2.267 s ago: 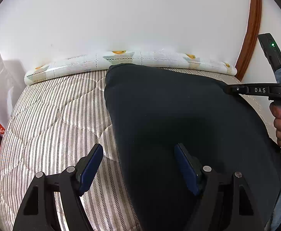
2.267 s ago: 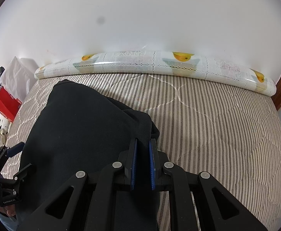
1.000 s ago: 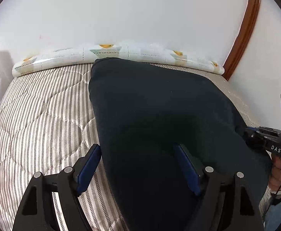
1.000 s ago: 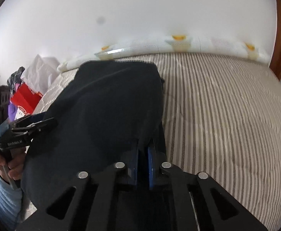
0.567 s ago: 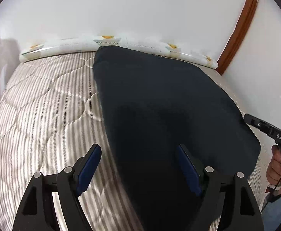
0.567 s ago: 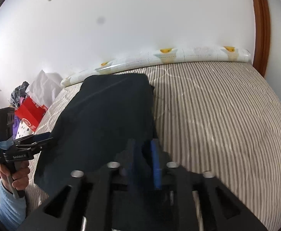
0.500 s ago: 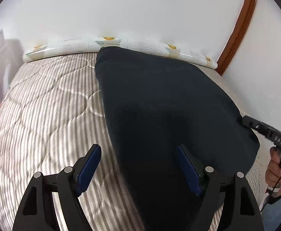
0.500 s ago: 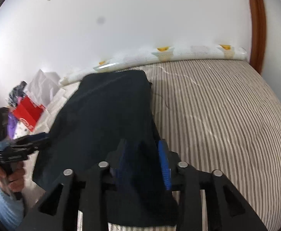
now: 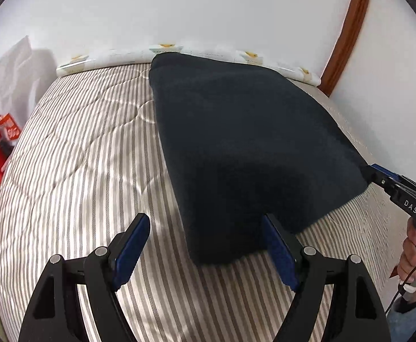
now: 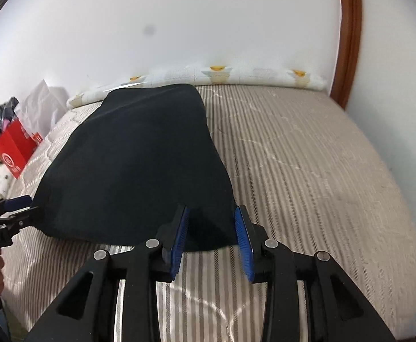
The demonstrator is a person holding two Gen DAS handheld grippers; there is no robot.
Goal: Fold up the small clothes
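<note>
Across the striped bed (image 9: 74, 154) lies a dark navy, almost black cloth (image 9: 236, 142), spread flat in one piece with no print, seam or button to be made out. Its far edge reaches up to the pale patterned roll (image 9: 116, 57) that runs along the foot of the white wall; its near edge ends just ahead of both claws. From the right wrist view the cloth (image 10: 139, 159) sits on the left half of the bed (image 10: 308, 171), wider at the near end than at the far end, with the surface smooth and only faint soft shading across it.

Left claw (image 9: 205, 245): its blue-padded fingers are spread wide, the near left corner of the cloth lying between them, and neither pad visibly presses on it. Right claw (image 10: 212, 236): fingers parted as well, with the cloth's near right corner sitting in the gap, loose and not pinched. In the left wrist view the right claw (image 9: 379, 176) shows at the cloth's right corner, but from that side its opening is hard to read.

What kind of garment it is cannot be told, nor how many layers it has. Red boxes (image 10: 14, 148) and white bags (image 10: 42, 105) beside the bed are small and warped at the lens edge. Parts of the right view are blurred.
</note>
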